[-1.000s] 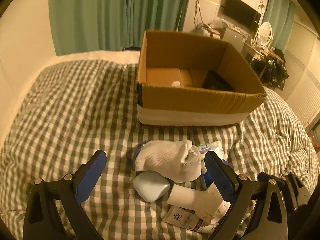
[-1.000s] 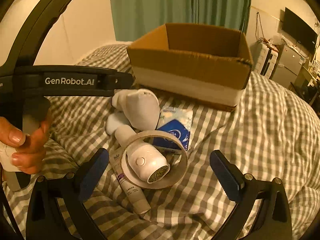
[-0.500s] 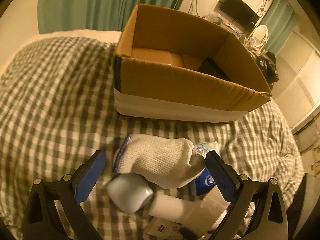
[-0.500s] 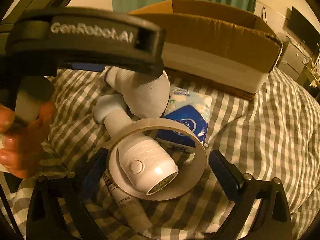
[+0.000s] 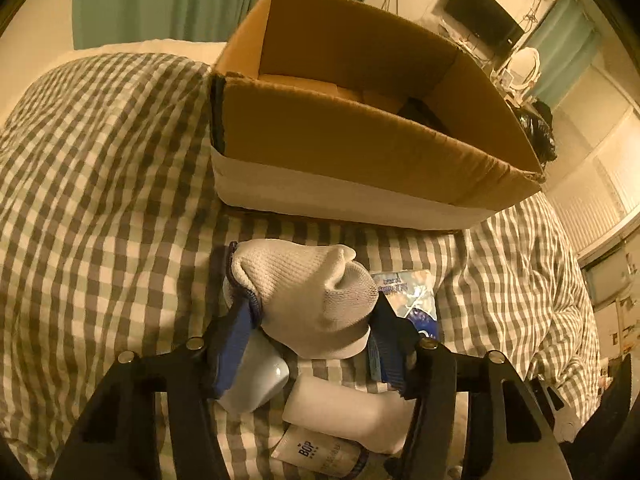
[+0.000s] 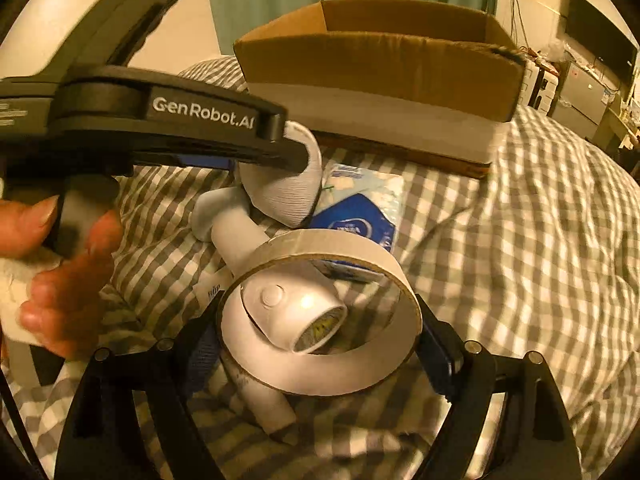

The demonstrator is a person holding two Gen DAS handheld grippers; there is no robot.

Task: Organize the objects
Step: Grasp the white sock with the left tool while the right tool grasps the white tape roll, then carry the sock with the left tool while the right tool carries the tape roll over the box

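Clutter for sorting lies heaped on a checked bed just in front of an open cardboard box, the likely destination. Nearest the box, the left gripper has clamped a white sock; farther from it, the right gripper pinches a tape roll ringed around a white handheld device, seemingly to lift it clear.

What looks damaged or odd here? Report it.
The cardboard box has a torn, frayed near right corner, and dark tape peels at its near left corner. A white handheld device is lodged through the tape roll.
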